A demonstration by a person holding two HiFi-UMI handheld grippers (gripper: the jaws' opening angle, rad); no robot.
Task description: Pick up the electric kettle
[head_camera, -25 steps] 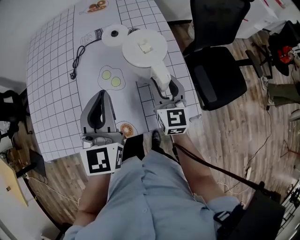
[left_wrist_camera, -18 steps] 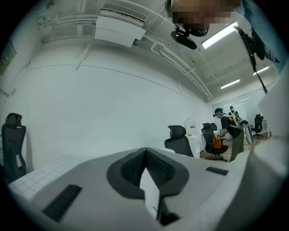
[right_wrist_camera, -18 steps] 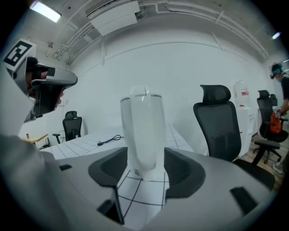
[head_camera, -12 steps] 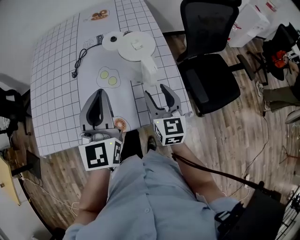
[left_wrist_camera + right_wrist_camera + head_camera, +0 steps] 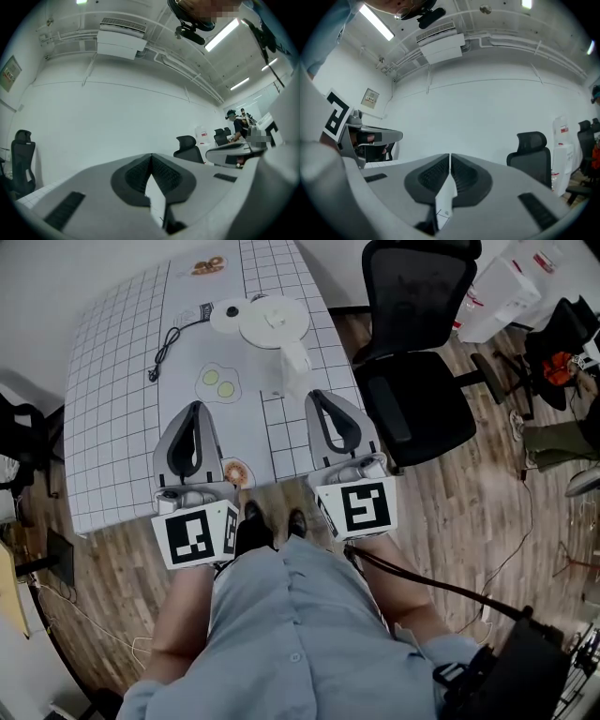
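Note:
The white electric kettle (image 5: 274, 322) stands on the gridded table (image 5: 112, 427) at its far end, with its handle (image 5: 296, 357) towards me. Its round base (image 5: 228, 313) lies just left of it. My right gripper (image 5: 316, 394) is held over the table's near right part, well short of the handle, shut with nothing between its jaws. My left gripper (image 5: 194, 405) hangs beside it over the near left part, also shut and empty. In the left gripper view the pads (image 5: 151, 157) meet in front of a white wall. The right gripper (image 5: 450, 157) shows the same in its own view.
A black power cord (image 5: 167, 348) trails left of the base. Fried-egg (image 5: 218, 382) and doughnut (image 5: 234, 472) prints mark the table cover. A black office chair (image 5: 412, 352) stands close by the table's right edge on the wood floor. People work at desks (image 5: 236, 136) far off.
The right gripper opened off the kettle's handle, drew back towards me, rose and shut empty. The kettle stays on the table. The left gripper rose a little.

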